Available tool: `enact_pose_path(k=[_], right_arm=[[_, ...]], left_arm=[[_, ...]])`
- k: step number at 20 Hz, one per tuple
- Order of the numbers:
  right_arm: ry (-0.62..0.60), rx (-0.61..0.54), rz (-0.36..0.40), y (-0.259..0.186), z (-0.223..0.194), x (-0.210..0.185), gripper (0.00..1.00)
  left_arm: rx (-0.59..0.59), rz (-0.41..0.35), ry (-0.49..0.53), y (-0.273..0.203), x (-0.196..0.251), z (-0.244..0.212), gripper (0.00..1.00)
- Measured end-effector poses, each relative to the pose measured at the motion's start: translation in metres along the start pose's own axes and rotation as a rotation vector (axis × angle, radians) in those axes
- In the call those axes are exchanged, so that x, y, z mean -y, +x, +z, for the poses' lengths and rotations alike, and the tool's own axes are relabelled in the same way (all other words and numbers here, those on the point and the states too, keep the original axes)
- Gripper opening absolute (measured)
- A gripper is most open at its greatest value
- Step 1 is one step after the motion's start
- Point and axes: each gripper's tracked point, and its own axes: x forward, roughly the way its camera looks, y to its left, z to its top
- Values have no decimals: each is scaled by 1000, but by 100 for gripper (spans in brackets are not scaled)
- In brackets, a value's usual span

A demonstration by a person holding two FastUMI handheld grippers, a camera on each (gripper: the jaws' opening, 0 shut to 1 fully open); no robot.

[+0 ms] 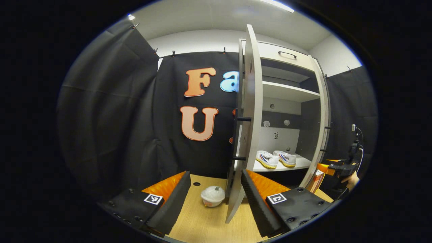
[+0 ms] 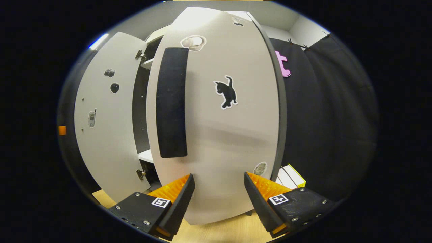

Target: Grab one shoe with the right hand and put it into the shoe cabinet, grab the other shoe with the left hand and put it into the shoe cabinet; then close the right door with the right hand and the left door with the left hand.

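Both grippers' jaws gape empty: left door (image 1: 251, 118) edge between left's, right door (image 2: 219, 128) facing right's

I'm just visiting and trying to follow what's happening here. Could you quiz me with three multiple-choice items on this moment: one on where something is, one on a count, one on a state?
1. Where are the shoes?
A. On a shelf inside the cabinet
B. On the floor by the bowl
C. In the left gripper

2. How many shoes are in the cabinet?
A. One
B. Two
C. Four

3. How stands the left door?
A. Shut flat
B. Open, edge toward the left gripper
C. Taken off

Answers:
1. A, the shoes sit side by side on the shelf.
2. B, a pair shows there.
3. B, the left door swings out ahead of the open left gripper.
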Motion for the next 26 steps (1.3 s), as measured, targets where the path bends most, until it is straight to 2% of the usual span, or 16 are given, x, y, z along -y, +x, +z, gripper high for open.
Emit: enact_pose_path(k=[1, 2, 3, 5, 7, 10, 12, 15, 23, 24, 26], right_arm=[[7, -3, 5, 3, 0, -3, 98], [2, 7, -6, 6, 1, -3, 91], [-3, 10, -9, 5, 2, -2, 89], [10, 9, -15, 7, 3, -3, 89], [19, 8, -42, 11, 2, -1, 88], [30, 11, -93, 13, 1, -1, 89], [43, 10, -118, 16, 1, -2, 89], [55, 4, -137, 17, 1, -4, 89], [40, -11, -183, 15, 5, -3, 89], [49, -4, -168, 12, 8, -5, 90], [53, 26, -144, -1, 19, -8, 90]], left_arm=[[1, 5, 3, 2, -3, 0, 96], [4, 10, 4, 3, -7, 0, 96], [7, 14, 4, 5, -11, 0, 96], [16, -2, -23, 12, -11, -3, 94], [20, -15, -58, 22, -13, -10, 96], [-19, 27, -52, 37, -29, -35, 99], [-48, 30, -52, 48, -32, -49, 97], [-73, 1, -63, 62, -26, -63, 94], [-87, -59, -34, 85, -2, -71, 96], [-89, -67, -31, 85, 0, -72, 94], [-83, -74, -22, 86, 4, -73, 97]])
